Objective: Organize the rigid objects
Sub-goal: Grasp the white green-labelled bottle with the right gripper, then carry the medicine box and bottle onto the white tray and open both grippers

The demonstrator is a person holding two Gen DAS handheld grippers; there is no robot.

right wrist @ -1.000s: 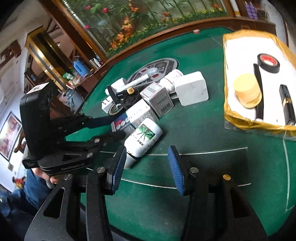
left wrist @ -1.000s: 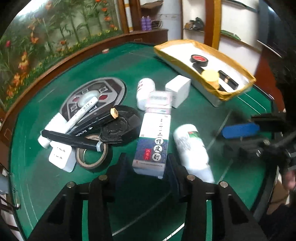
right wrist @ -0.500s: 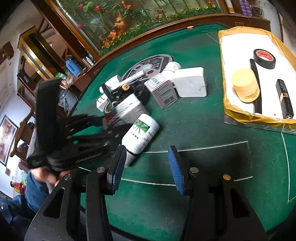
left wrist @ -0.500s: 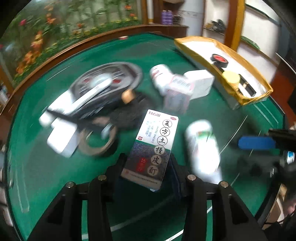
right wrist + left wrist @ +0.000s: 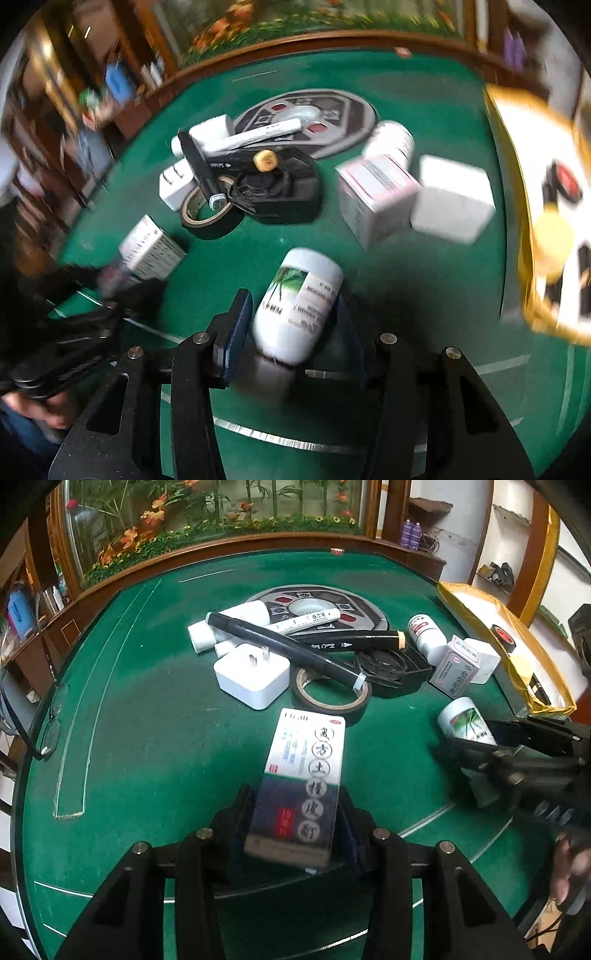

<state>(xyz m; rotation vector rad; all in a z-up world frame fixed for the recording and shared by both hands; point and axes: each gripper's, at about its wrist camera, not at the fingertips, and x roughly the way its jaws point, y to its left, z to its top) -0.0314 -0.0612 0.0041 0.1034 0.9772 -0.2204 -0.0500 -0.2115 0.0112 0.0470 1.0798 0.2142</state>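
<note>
Jaws on my R gripper (image 5: 293, 325) just closed round the white bottle (image 5: 299, 302); L gripper (image 5: 295, 819) grips the medicine box (image 5: 301, 775). 2 items secured, tray (image 5: 517, 635) next imo.

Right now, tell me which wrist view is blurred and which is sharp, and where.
Right wrist view: motion-smeared almost throughout, worst at the yellow-rimmed tray and white boxes; the bottle in the right tool is softer than the tool itself. Left wrist view: mostly sharp, markers crisp; only the held box's near end blurs. Both bend at the edges.
</note>
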